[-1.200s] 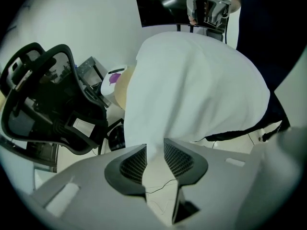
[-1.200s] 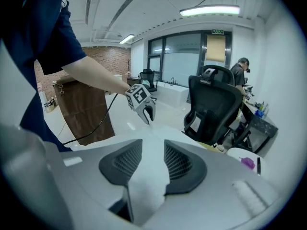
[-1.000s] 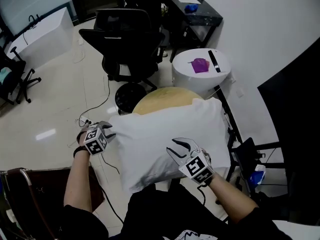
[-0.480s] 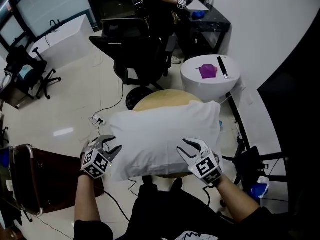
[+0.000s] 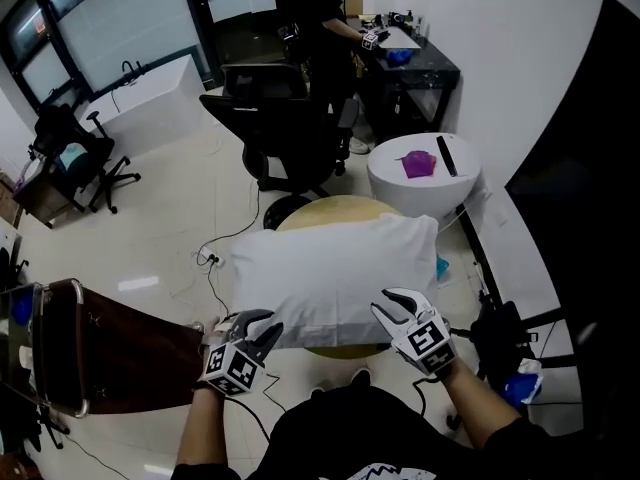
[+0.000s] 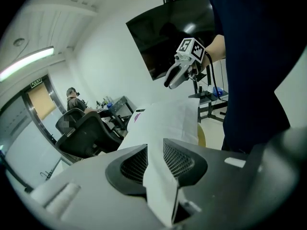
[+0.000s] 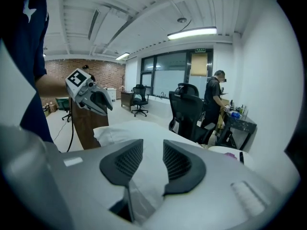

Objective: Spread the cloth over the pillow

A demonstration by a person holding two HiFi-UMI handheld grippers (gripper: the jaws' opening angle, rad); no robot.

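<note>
A white cloth (image 5: 330, 268) covers the pillow, which rests on a round yellow table (image 5: 340, 206). Both grippers are at the pillow's near edge in the head view. My left gripper (image 5: 262, 330) is at the near left corner. Its jaws have just been closing, and in the left gripper view (image 6: 154, 150) a band of cloth (image 6: 168, 119) is pinched between them. My right gripper (image 5: 392, 303) sits at the near right corner. In the right gripper view (image 7: 152, 147) its jaws stand apart, with cloth (image 7: 139, 128) lying between and beneath them.
A black office chair (image 5: 285, 128) stands behind the table. A white round side table (image 5: 420, 173) at the back right carries a purple item. A person (image 5: 320, 8) stands at a black desk. A brown chair (image 5: 110, 353) is at my left, cables (image 5: 210, 258) lie on the floor.
Both grippers have drawn back toward me to the pillow's near edge. The left one came round from the pillow's left side and has closed on the cloth.
</note>
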